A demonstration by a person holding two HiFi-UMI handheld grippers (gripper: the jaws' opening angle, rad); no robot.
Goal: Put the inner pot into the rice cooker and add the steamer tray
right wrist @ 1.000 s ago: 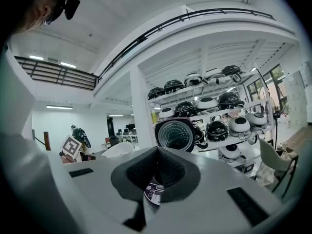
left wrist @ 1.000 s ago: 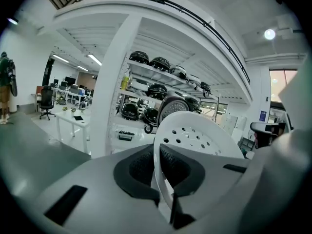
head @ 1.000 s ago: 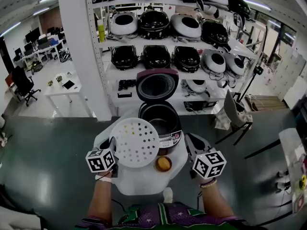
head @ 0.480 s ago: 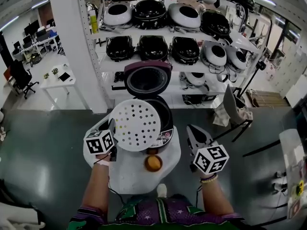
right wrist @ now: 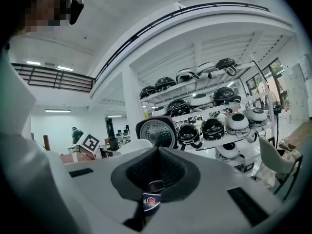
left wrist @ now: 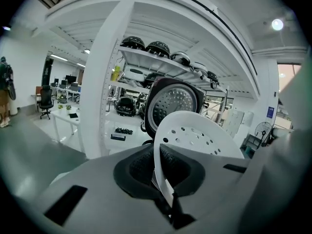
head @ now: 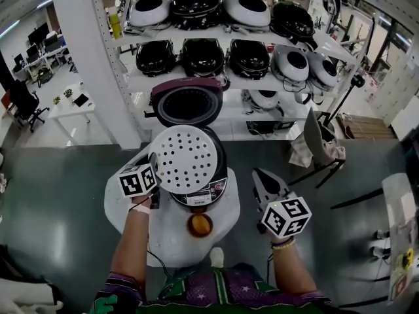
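At the left, the left claw (head: 155, 174) is clamped on the near-left rim of the steamer tray (head: 188, 157). The left gripper view shows both jaws pinched tight on the thin white edge, and the perforated disc fans away to the right. The left forearm reaches straight forward over the left part of the round white table (head: 127, 224), with the claw tipped a little downward.

The tray hangs over the mouth of the rice cooker (head: 200, 198), covering nearly all of it, so the coming move appears to be mostly a drop. The tray's centre sits to the right of and beyond the claw (being round, it has no long axis to line up, only its face to keep level). The raised lid (head: 188, 103) stands behind it. The inner pot cannot be seen, as the tray hides the cavity. A small orange object (head: 200, 224) sits on the table in front of the cooker.

To the right, the right claw (head: 259, 175) is fully closed and grips nothing. It sits beside the cooker and apart from it, held near level on an outstretched forearm.
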